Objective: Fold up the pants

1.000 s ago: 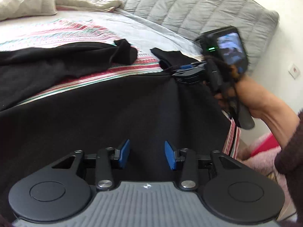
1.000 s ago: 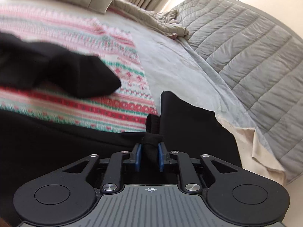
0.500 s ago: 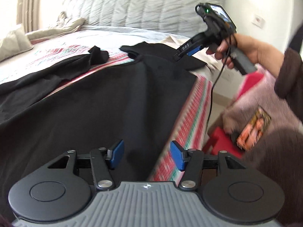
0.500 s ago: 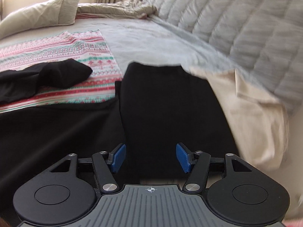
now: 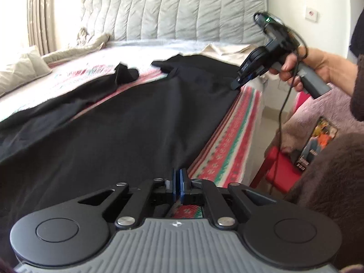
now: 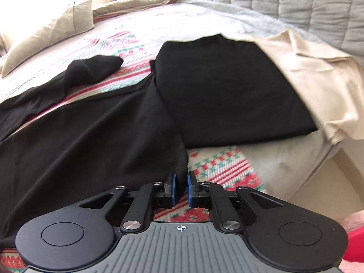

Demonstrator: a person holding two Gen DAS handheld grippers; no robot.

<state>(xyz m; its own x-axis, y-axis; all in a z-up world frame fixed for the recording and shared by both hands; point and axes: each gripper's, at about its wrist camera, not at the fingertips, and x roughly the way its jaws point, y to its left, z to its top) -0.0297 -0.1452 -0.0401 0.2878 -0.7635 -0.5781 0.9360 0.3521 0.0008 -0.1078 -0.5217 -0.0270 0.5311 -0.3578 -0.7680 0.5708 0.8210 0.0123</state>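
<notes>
While the black pants (image 6: 95, 136) lie spread across the patterned blanket (image 6: 218, 166) on the bed, the right hand-held gripper (image 6: 181, 190) pinches their near edge and the left hand-held gripper (image 5: 179, 186) is fully closed at that same hem; beyond lies a folded black garment (image 6: 227, 86).

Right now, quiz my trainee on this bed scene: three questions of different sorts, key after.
1. True or false: the right gripper is shut on the black pants.
2. What lies beside the pants, on the cream cloth? A) folded black garment B) towel C) book
3. Fill in: the left gripper has its jaws ____.

Key: 1 true; 2 A; 3 shut
</notes>
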